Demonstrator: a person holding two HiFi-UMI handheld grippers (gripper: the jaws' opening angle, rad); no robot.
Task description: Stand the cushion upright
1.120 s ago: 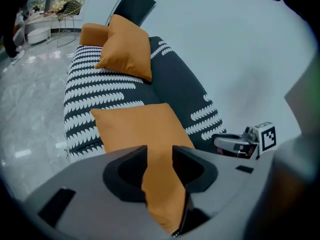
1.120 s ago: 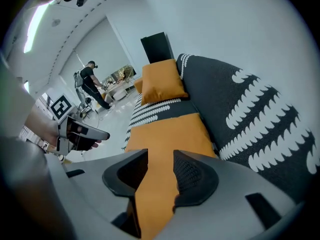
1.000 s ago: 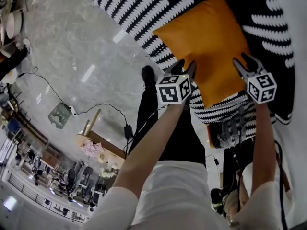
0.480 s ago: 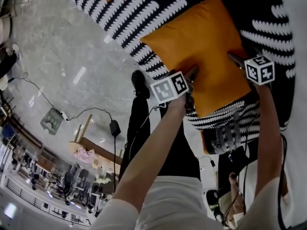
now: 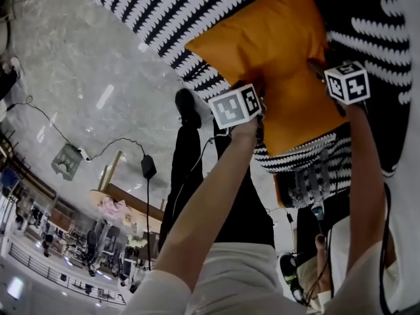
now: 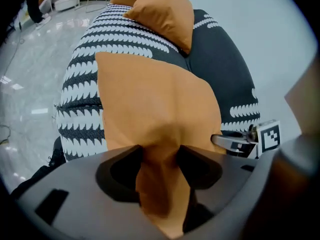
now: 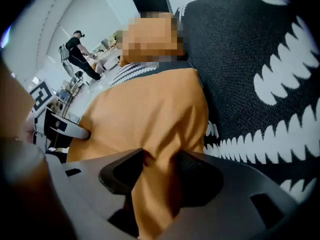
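Observation:
An orange cushion (image 5: 262,38) lies flat on a black sofa with white markings (image 5: 197,18). My left gripper (image 5: 259,96) is at the cushion's near left edge. In the left gripper view its jaws (image 6: 160,151) have just been closing and now pinch a fold of the orange cushion (image 6: 155,99). My right gripper (image 5: 316,67) is at the near right edge. Its jaws (image 7: 160,156) have also just been closing and squeeze a fold of the cushion (image 7: 150,109). The fabric puckers between the two grips.
A second orange cushion (image 6: 162,11) leans at the sofa's far end. Grey marble floor (image 5: 79,64) lies to the left, with a cable and power adapter (image 5: 147,166) on it. A person in black (image 7: 80,54) stands far off.
Both grippers have come down onto the cushion's near edge and taken hold of it. The cushion's middle now bunches between them.

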